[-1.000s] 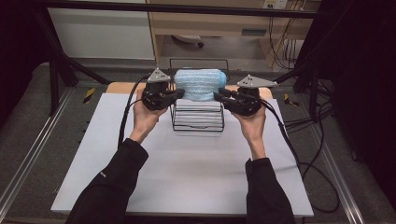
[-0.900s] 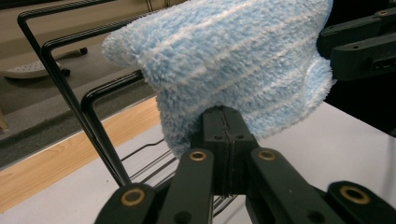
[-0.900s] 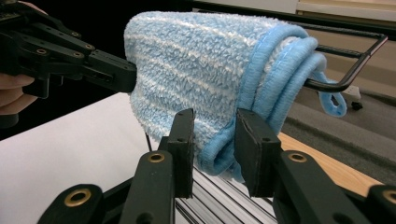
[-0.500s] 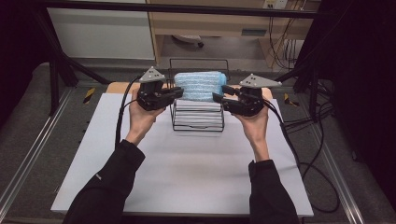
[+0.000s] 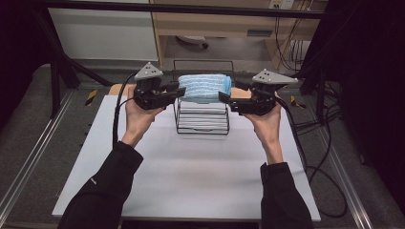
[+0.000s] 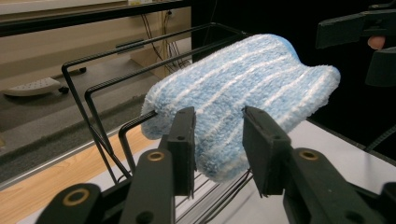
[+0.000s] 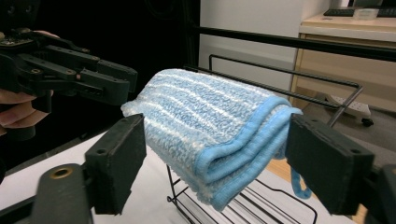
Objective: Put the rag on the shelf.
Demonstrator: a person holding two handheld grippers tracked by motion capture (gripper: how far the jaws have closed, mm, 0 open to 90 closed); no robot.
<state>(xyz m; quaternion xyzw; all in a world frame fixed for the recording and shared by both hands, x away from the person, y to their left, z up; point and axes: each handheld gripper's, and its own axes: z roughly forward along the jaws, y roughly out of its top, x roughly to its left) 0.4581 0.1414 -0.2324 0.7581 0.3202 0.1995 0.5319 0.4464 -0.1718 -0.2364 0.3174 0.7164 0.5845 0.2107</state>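
A folded blue towel (image 5: 204, 88) with white stripes lies across the top of a black wire rack (image 5: 200, 119) at the far middle of the white table top (image 5: 191, 176). My left gripper (image 5: 175, 91) is at the towel's left end. In the left gripper view its jaws (image 6: 218, 116) have just been opening; the towel (image 6: 243, 79) end sits between them, not pinched. My right gripper (image 5: 225, 97) is at the towel's right end. Its jaws (image 7: 215, 126) have also just been opening and stand wide on either side of the towel's (image 7: 201, 112) folded edge, clear of it.
The rack's tall back wires (image 7: 280, 72) rise behind the towel. A wooden strip (image 5: 117, 88) edges the table's far side. Cables (image 5: 315, 129) hang off the right edge, and a cabinet and a desk stand beyond. A metal rail (image 5: 28, 167) runs along the left.
Both grippers' jaws have opened off the towel's ends and both hands have risen slightly. The towel stays on the rack.
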